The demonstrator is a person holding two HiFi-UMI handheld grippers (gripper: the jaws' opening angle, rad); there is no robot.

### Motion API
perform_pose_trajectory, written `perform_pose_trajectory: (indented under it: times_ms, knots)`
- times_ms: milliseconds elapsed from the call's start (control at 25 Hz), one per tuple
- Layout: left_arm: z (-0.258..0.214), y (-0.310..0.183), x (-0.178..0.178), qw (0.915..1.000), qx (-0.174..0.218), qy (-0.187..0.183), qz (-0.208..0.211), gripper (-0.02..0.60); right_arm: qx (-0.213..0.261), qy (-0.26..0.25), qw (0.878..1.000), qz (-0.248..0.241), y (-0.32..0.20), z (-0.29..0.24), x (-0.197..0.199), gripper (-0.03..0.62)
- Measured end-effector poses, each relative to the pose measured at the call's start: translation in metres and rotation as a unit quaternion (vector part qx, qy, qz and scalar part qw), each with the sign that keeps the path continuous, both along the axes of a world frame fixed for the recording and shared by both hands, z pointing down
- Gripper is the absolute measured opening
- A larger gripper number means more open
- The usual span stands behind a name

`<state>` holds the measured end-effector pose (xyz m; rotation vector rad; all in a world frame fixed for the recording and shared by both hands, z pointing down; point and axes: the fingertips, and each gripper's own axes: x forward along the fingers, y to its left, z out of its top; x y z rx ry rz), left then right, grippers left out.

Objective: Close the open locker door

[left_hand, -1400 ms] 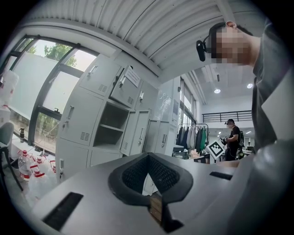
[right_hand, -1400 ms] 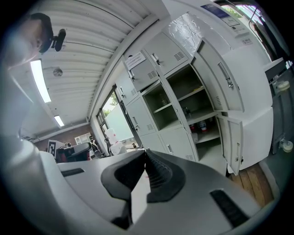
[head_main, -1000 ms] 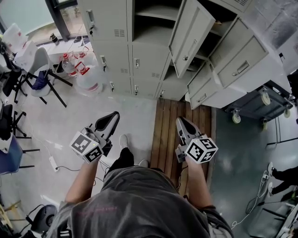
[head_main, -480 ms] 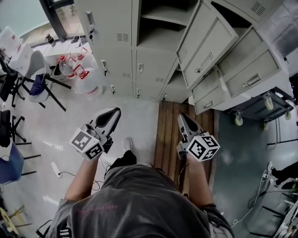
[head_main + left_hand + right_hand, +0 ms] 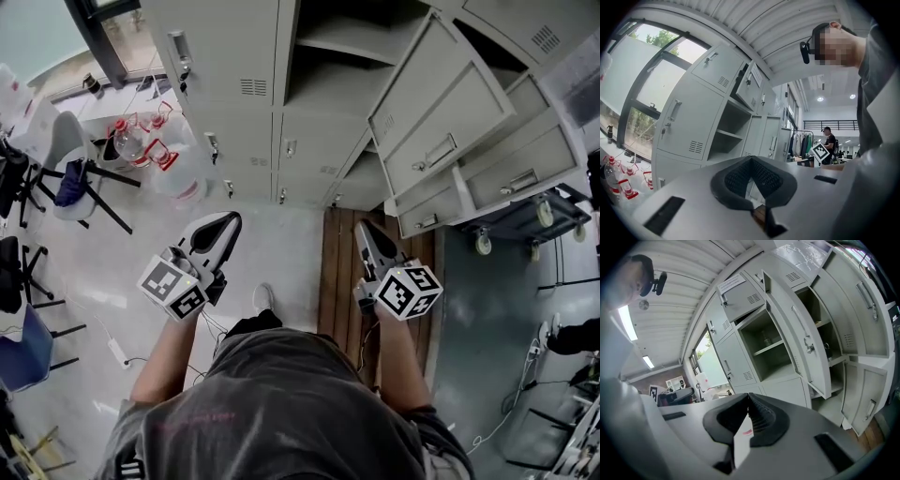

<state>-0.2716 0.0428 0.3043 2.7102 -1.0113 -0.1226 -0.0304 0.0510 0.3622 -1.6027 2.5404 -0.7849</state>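
My left gripper [image 5: 228, 221] & right gripper [image 5: 362, 231], fingers clenched on nothing, face grey lockers [image 5: 234, 56]; open locker door [image 5: 441, 120] ahead-right (well apart).

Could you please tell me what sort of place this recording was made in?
Probably a locker area in a workshop or lab: a bank of grey metal lockers with several doors open, large water jugs on the floor, and a chair nearby.
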Motion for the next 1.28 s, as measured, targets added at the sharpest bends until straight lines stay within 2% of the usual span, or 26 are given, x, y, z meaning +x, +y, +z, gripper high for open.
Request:
perform_pose_trajectory:
  times_ms: [360, 760, 1000, 1280]
  knots:
    - [0.001, -0.046, -0.017, 0.9998, -0.001, 0.003, 0.021, 0.014, -0.002, 0.004, 1.0, 0.021, -0.04, -0.002, -0.018, 0.017]
    - [0.004, -0.078, -0.022, 0.999, -0.004, 0.0, 0.045, 0.014, -0.002, 0.001, 0.999, 0.046, -0.061, 0.0, -0.025, 0.017]
    - [0.005, -0.088, -0.017, 0.9988, -0.004, -0.001, 0.049, 0.014, 0.001, 0.005, 0.998, 0.056, -0.067, -0.002, -0.016, 0.017]
    - [0.008, -0.089, 0.008, 0.9983, -0.01, -0.004, 0.057, 0.014, 0.011, 0.017, 0.997, 0.076, -0.065, -0.007, 0.013, 0.017]
